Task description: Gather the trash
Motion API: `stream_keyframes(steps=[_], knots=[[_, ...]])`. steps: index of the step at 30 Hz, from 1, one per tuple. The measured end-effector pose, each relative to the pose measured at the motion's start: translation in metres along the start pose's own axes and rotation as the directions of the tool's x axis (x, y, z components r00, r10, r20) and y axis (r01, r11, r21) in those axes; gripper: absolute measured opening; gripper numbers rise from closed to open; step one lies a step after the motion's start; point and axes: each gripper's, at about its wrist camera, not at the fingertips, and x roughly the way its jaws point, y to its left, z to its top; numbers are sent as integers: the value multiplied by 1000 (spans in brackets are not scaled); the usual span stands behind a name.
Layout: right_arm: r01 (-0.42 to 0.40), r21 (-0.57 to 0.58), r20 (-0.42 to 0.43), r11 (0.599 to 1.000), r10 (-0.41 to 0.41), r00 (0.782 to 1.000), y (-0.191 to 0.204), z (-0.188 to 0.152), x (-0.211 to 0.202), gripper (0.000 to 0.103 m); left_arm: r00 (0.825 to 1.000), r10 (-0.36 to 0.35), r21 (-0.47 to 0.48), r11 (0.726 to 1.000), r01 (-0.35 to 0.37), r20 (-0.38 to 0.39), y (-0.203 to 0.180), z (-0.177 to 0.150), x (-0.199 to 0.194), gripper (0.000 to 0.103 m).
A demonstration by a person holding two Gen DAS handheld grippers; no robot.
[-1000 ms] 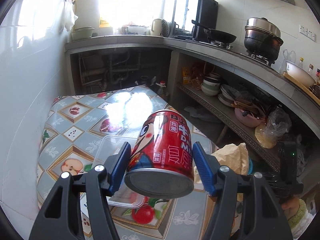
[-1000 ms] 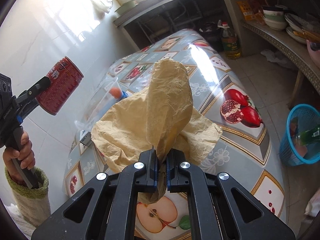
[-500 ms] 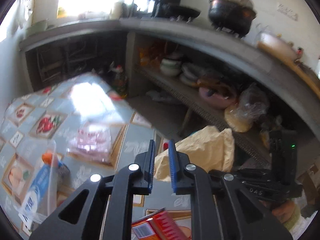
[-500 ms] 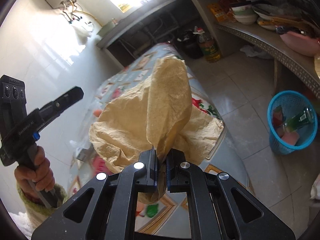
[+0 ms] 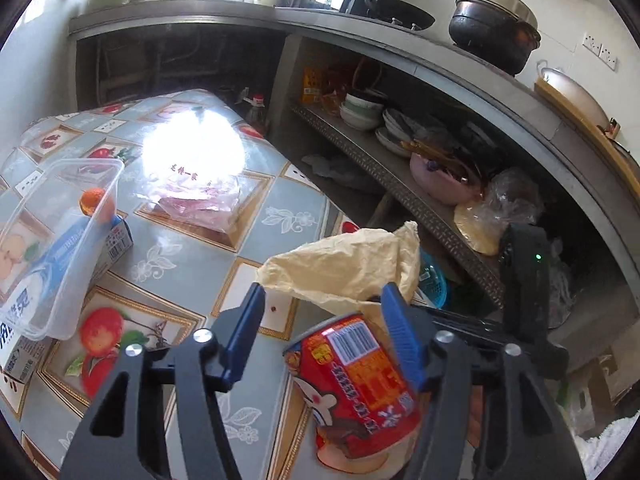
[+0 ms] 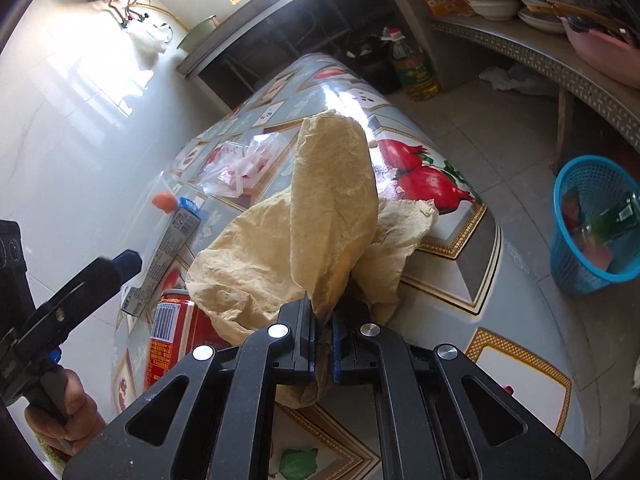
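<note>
- Since a second ago our left gripper [image 5: 320, 328] has let go of the red can [image 5: 360, 384]; it was lifted clear between the jaws then, and now it sits low against the paper bag [image 6: 304, 232], in front of the open jaws.
- The jaws have just been opening again (after snapping nearly closed midway), and they stand wide: the can lies close by the right blue pad, and we cannot tell whether it touches; no pad presses it.
- Our right gripper [image 6: 322, 344] is clenched on a fold of the paper bag, which stands crumpled over the fruit-patterned tablecloth [image 6: 440, 280].
- We cannot tell whether the can is inside the bag's mouth or merely beside it.
- What could go wrong: if the can missed the mouth, it may roll along the table and drop off the edge.
- The thin bag could tear or slip from the narrow pinch once weight loads it.
- Other trash remains: the clear tub [image 5: 60, 240] and carton [image 6: 176, 236].
</note>
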Motion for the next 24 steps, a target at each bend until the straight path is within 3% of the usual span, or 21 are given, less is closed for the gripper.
stream_keyframes(steps=[4,7,13,24], knots=[[14,-19,0,1000,-14,1000,2,-3,-7,5,991,-39,-102,994,25,-131,7,-14,16,71],[21,-21,2,1000,-21,1000,2,-8,-12,5,982,-61,-172,985,30,-179,12,-26,25,75],[33,-28,10,999,-32,999,4,-9,-16,5,964,-71,-203,979,18,-258,8,-37,43,76],[-31,28,45,999,30,999,-13,-11,-36,5,979,-90,-279,960,35,-186,18,-36,24,71]])
